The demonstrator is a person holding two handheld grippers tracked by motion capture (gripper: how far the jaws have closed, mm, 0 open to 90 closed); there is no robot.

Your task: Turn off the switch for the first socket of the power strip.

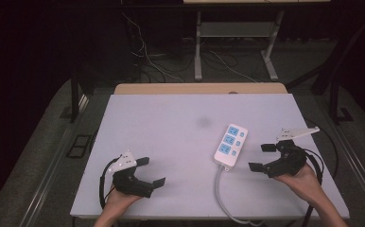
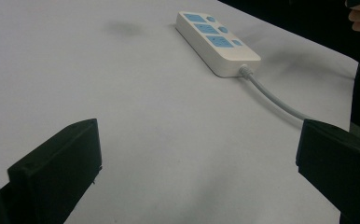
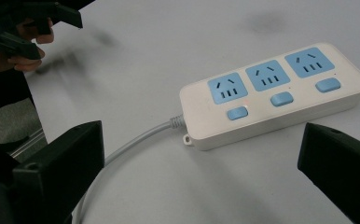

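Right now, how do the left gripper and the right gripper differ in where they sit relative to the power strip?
The right gripper sits close beside the power strip, open toward its side; the left gripper is well away from it, across bare table. The strip's grey cable runs off the near edge between them, nearer the right gripper. Both are open, hand-held, and holding nothing.

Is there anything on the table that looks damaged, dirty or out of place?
Only a faint dark smudge on the white table, beyond the power strip. The strip looks intact and lies flat; its cable runs off the near edge.
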